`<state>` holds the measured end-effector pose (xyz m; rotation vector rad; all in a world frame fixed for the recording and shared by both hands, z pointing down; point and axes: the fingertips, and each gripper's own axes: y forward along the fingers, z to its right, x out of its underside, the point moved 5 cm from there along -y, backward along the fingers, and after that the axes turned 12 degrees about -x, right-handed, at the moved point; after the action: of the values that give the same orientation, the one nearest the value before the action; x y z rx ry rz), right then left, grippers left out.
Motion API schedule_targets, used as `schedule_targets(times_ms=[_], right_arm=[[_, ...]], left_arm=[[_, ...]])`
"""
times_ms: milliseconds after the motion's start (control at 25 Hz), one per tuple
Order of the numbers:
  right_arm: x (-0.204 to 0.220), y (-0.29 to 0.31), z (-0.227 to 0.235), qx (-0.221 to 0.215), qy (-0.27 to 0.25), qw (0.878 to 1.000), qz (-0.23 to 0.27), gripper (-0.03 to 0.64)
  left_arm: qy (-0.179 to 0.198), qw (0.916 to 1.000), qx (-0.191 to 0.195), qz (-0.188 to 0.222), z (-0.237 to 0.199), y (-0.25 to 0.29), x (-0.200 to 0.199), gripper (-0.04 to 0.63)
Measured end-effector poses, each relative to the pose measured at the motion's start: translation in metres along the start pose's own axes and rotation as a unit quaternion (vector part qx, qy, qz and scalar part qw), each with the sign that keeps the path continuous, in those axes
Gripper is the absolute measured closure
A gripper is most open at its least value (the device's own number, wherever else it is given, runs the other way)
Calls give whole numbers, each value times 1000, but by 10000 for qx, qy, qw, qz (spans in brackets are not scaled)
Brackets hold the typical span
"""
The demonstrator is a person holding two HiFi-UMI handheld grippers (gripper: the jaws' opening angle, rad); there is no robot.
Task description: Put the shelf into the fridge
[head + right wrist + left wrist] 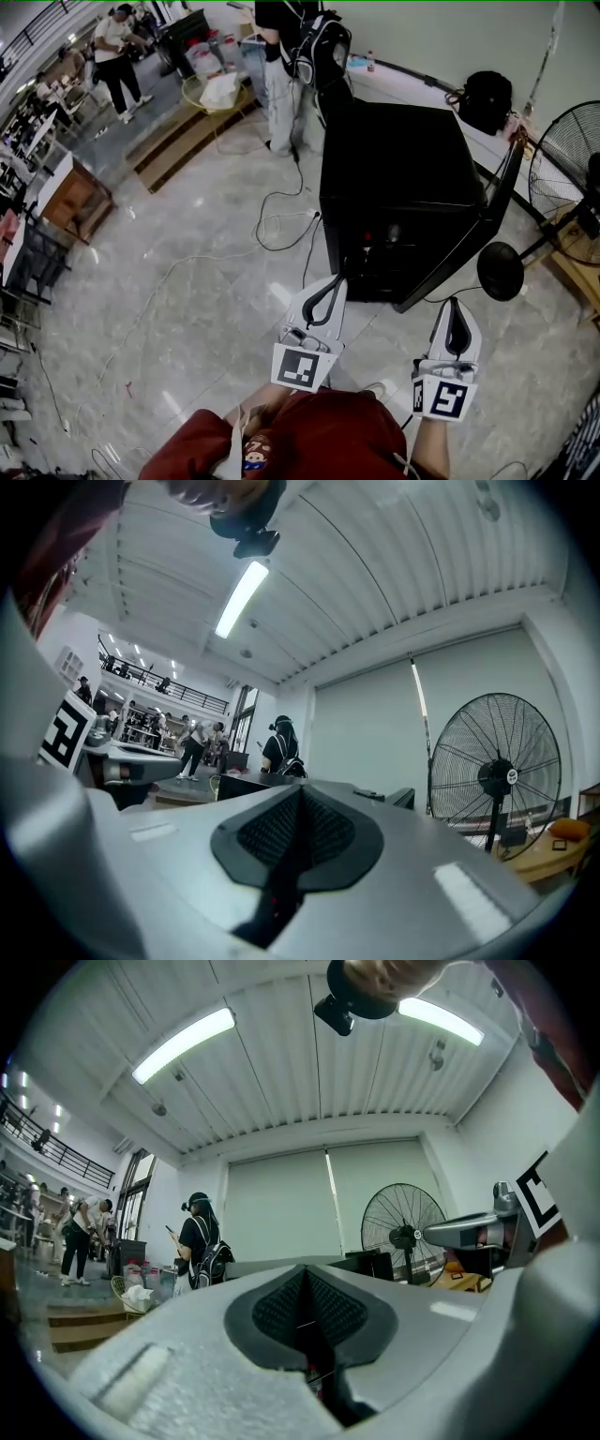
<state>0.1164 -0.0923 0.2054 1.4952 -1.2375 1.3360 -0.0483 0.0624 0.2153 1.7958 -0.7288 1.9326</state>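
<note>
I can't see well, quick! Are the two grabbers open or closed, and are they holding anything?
Left gripper: closed, holding nothing.
Right gripper: closed, holding nothing.

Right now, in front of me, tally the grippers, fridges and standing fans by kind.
Grippers: 2, left gripper and right gripper, both shut and empty
Black fridge: 1
Pedestal fan: 1
Total: 4

Head view looks steeply down; both gripper views face fridge [403,178] and fan [495,775].
</note>
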Motion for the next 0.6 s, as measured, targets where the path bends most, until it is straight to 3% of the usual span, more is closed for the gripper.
schedule_targets(times_ms=[600], right_arm=[[2, -10, 8, 93, 93, 9999, -17, 617]], left_arm=[[125, 9997, -231, -14, 1, -8, 3, 589]])
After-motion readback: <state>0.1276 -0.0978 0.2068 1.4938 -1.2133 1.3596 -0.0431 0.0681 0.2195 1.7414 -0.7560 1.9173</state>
